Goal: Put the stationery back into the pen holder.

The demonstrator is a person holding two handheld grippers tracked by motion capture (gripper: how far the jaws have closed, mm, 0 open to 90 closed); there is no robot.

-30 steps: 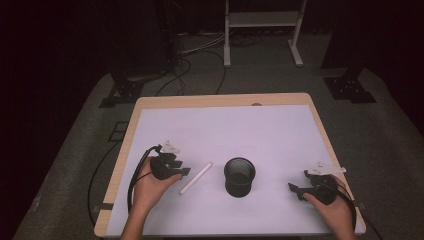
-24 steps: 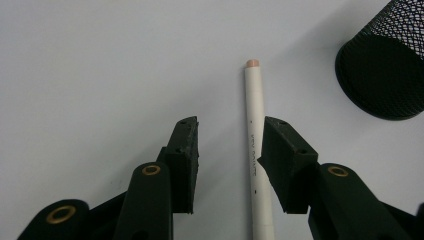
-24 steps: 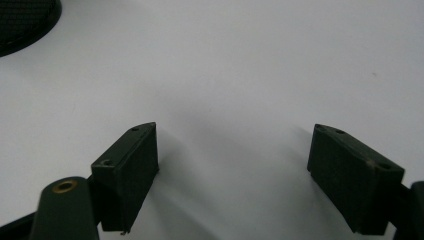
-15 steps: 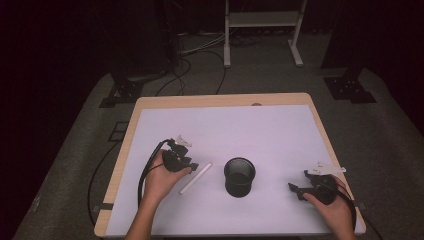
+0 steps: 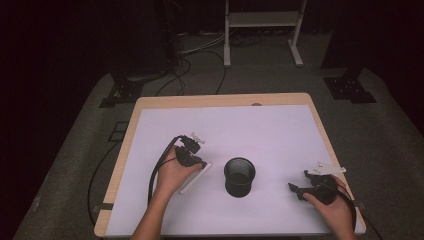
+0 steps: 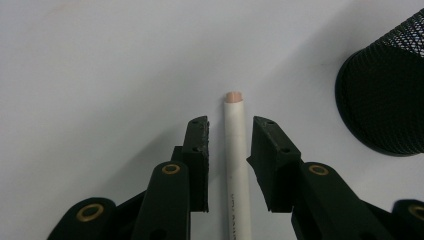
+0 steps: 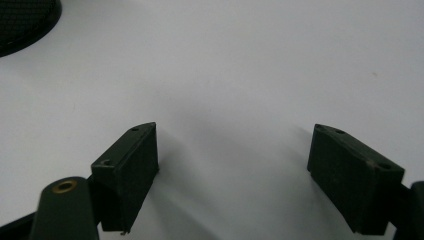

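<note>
The left gripper [image 6: 229, 137] has slid over the white pen [image 6: 236, 150] lying beside the mesh cup [image 5: 239, 176], its 2 jaws just closing but not yet touching — pickup looks imminent.

Wood-edged table [image 5: 150, 102] with white top, white pen [image 6: 236, 150] lying flat, black mesh cup [image 5: 239, 176] standing beside it

light: bright table [image 5: 280, 130], dark surroundings | shadows: soft | focus: slightly soft
</note>
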